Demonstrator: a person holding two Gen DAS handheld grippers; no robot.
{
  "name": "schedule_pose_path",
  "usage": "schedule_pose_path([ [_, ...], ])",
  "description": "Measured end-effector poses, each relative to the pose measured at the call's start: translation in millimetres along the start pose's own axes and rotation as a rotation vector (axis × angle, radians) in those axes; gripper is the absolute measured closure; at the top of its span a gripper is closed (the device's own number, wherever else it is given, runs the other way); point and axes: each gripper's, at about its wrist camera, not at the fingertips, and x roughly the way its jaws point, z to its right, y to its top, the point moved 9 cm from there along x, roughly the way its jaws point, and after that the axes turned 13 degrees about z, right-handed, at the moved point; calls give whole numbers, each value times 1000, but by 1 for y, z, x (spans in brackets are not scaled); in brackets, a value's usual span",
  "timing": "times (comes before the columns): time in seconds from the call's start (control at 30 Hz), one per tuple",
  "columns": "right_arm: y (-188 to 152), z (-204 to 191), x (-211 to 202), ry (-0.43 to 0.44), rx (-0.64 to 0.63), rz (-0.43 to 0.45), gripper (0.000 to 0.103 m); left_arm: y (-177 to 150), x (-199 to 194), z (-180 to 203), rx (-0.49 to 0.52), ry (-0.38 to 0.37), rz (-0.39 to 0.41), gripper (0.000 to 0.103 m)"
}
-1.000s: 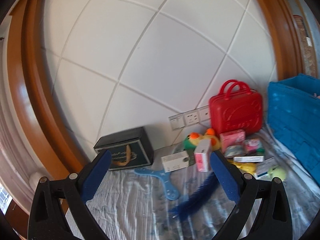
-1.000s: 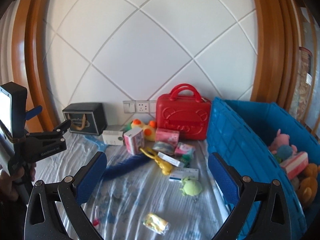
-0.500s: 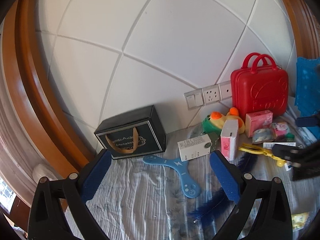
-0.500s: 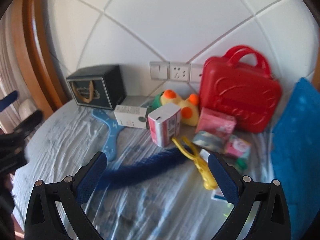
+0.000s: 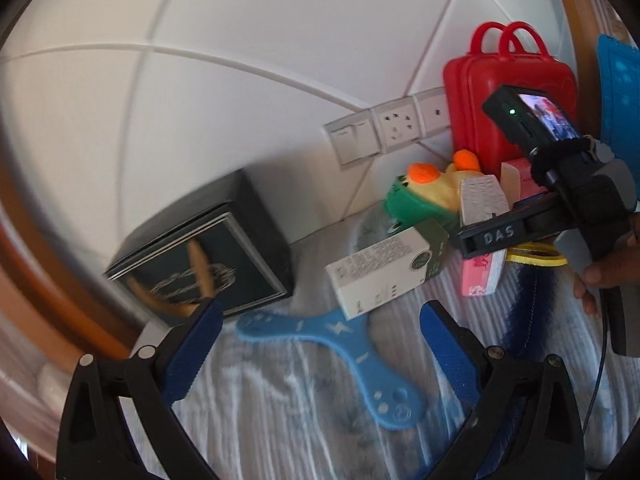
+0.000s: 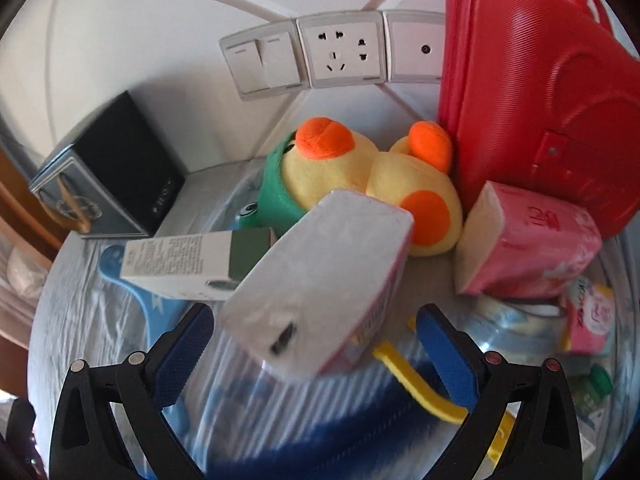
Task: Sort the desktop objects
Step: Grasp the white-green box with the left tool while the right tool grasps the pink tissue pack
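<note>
Here, the right claw (image 6: 312, 344) hangs wide open with an upright pink-and-white carton (image 6: 320, 284) between its fingers, apparently framing it for pickup. The carton stands mid-bench, near a plush duck (image 6: 360, 176). The left claw (image 5: 316, 344) is open too, empty, poised over a blue boomerang (image 5: 340, 352).

black gift box (image 5: 208, 256) — motion-blurred, red case (image 6: 540, 100) — cropped

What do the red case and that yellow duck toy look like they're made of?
The red case looks like hard moulded plastic: fine ribbed texture, embossed shapes, slight sheen. The duck toy seems soft plush fabric: fuzzy matte surface, rounded stuffed form, with orange patches and a green part.
</note>
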Motion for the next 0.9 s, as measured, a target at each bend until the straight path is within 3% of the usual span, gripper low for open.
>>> schedule_pose_path([
  [0.1, -1, 10, 7, -33, 0, 7, 1, 1, 37, 8, 50, -100, -7, 3],
  [0.13, 0, 14, 7, -26, 8, 21, 5, 0, 52, 13, 74, -145, -17, 3],
  [0.2, -2, 20, 3, -10, 15, 24, 25, -2, 77, 18, 133, -204, -33, 3],
  [0.27, -5, 22, -2, -2, -8, 29, 32, -7, 100, 24, 188, -272, -61, 3],
  [0.5, -8, 29, -12, 2, -15, 23, 33, -27, 162, 41, 346, -411, -171, 3],
  [0.57, -9, 33, -10, -25, -17, 24, 21, -37, 166, 49, 369, -445, -200, 3],
  [0.63, -9, 34, -5, -33, -14, 23, 20, -49, 164, 60, 370, -490, -229, 13],
  [0.67, -10, 34, -1, -40, -17, 19, 20, -55, 162, 65, 365, -509, -244, 24],
  [0.83, -17, 35, 20, -47, 10, -1, 21, -58, 142, 76, 274, -509, -197, 28],
  [0.87, -17, 32, 20, -28, 7, 6, 34, -58, 138, 76, 239, -518, -205, 41],
  [0.9, -16, 30, 18, -21, 5, 10, 40, -59, 135, 77, 208, -534, -220, 44],
])
